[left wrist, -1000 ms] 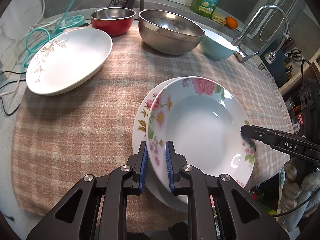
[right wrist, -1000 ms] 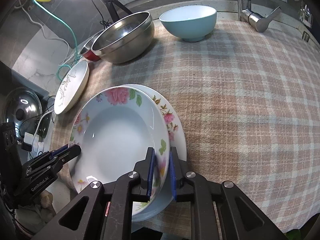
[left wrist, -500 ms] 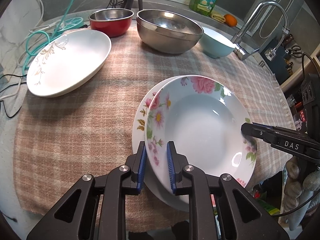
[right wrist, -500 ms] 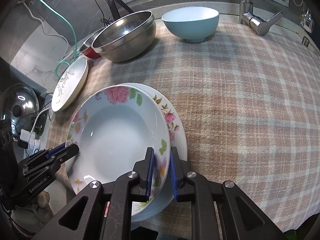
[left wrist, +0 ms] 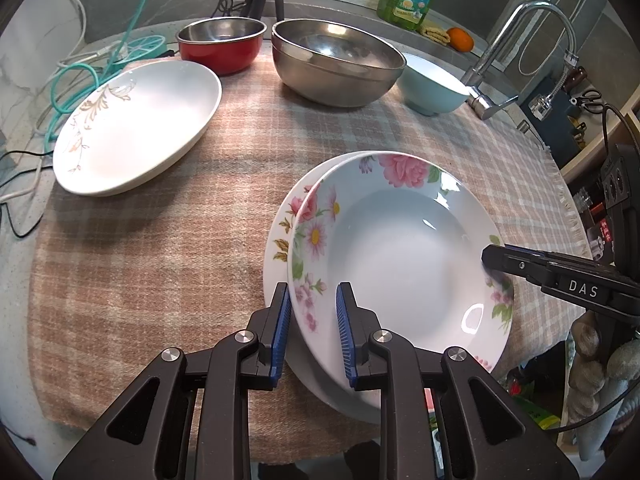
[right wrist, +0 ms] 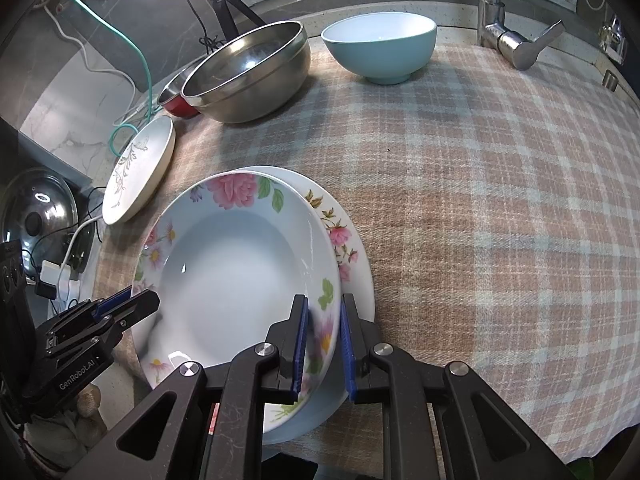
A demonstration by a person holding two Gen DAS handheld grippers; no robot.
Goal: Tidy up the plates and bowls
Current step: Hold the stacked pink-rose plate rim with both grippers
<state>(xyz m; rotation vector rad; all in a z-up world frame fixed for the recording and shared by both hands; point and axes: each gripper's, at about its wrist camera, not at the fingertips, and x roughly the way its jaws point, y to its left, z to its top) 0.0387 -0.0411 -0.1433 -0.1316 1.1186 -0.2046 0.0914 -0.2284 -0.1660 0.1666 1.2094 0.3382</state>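
1. We have the rose-patterned deep plate [left wrist: 400, 256] lying on top of a flatter floral plate [left wrist: 280, 240], directly ahead of both tools. It sits off-centre, so a crescent of the lower rim shows on the side of the left tool [left wrist: 311, 322].

2. Our left tool straddles the near rim of the deep plate with its blue pads [left wrist: 282, 320] set narrowly. A gap shows between the pads and the rim, so we judge it loosened rather than clamped.

3. Our right tool [right wrist: 323, 344] stands across the opposite rim of the same plate, also narrow, with a sliver of space at each pad. We read that as released or nearly so.

4. We judge the first stacking step as good as done: two flowered plates form one pile near the front edge of the checked cloth [right wrist: 500, 220] covering the surface.

5. Work left for plates: the white plate with the gold sprig [left wrist: 136, 128] lies alone, far ahead and to the left of the left tool, well apart from the pile.

6. Work left for bowls: the red bowl [left wrist: 220, 46], the large steel bowl [left wrist: 336, 60] and the pale blue bowl [right wrist: 380, 48] stand in a row at the far side, un-nested. The steel and red ones look close or touching; we cannot tell which.

7. We would centre the top plate before moving on, since the pile hangs near the edge.
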